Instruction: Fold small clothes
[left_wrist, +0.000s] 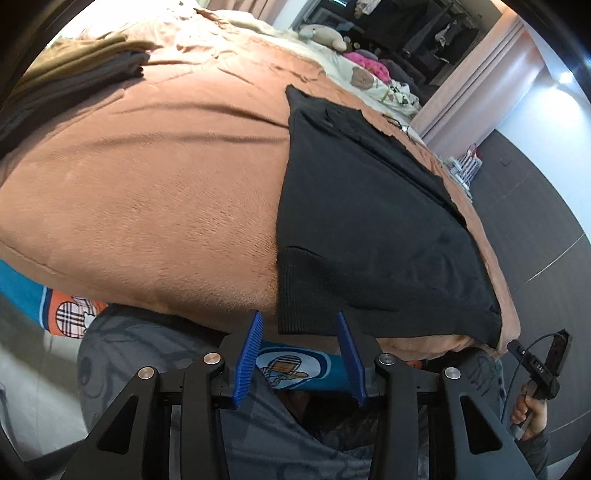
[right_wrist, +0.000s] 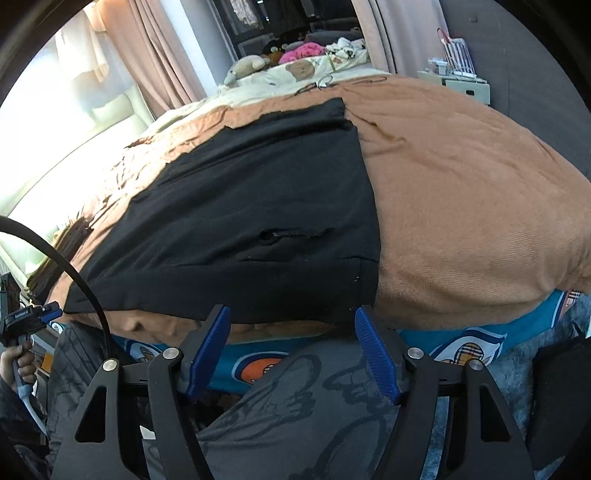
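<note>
Left wrist view: black garment (left_wrist: 369, 229) is laid flat on the blanket-covered bed (left_wrist: 147, 192). The ribbed hem should be pinched at both near corners and lifted evenly. Left gripper (left_wrist: 300, 354) and right gripper (right_wrist: 291, 350) fingers stand apart, empty, just short of that hem.

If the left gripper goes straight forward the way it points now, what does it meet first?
Most likely the ribbed hem of the black garment, at its near corner on the brown blanket. The left gripper has open jaws with nothing between them; depth is hard to judge here.
</note>
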